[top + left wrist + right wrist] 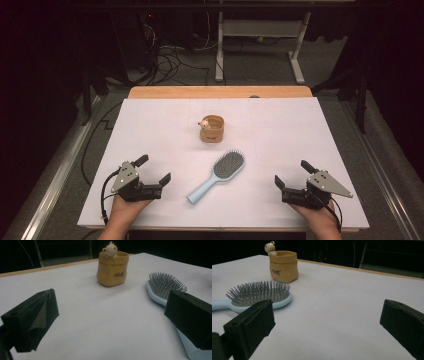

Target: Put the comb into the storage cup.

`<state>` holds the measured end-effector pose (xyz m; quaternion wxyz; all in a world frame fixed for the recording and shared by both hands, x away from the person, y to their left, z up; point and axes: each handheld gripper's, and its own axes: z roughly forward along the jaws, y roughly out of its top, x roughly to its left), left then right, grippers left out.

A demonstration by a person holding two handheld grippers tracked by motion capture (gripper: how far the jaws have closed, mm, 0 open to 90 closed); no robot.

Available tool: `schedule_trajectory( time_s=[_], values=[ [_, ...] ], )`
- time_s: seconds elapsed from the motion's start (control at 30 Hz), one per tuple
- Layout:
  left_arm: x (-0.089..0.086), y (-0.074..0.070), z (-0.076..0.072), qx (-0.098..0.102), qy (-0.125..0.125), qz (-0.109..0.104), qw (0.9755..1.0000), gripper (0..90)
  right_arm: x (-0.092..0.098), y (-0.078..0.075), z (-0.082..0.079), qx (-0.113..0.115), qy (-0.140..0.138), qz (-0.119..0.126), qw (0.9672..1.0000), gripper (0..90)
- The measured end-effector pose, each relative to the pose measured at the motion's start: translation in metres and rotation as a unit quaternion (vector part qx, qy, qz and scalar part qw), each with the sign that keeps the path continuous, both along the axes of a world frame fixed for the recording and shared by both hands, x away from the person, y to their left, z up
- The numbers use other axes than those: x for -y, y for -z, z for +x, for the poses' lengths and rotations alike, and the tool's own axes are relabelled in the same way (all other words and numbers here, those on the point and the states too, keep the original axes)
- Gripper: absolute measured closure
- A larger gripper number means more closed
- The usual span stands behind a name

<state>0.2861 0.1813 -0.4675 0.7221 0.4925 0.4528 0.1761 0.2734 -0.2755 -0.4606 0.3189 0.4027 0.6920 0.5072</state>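
Left gripper view: yellow pot (111,270) bears dark script, unreadable; hairbrush (163,288) unlabelled; both tongs released, empty.

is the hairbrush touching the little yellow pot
Apart. The high view shows bare white table between the hairbrush head and the yellow pot.

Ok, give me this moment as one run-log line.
left gripper: open, empty | right gripper: open, empty | hairbrush: bristles up, between grippers, untouched | yellow pot: upright behind hairbrush
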Motion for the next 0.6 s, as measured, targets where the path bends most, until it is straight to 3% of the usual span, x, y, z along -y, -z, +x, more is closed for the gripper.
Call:
schedule_trajectory(
  time_s=[0.6],
  values=[
    [0.0022,-0.0005,-0.0010,0.002,0.005,-0.010,0.9999,0.2,0.0006,0.0008,0.0010,-0.008,-0.005,0.006,0.9999,0.3]
  ],
)
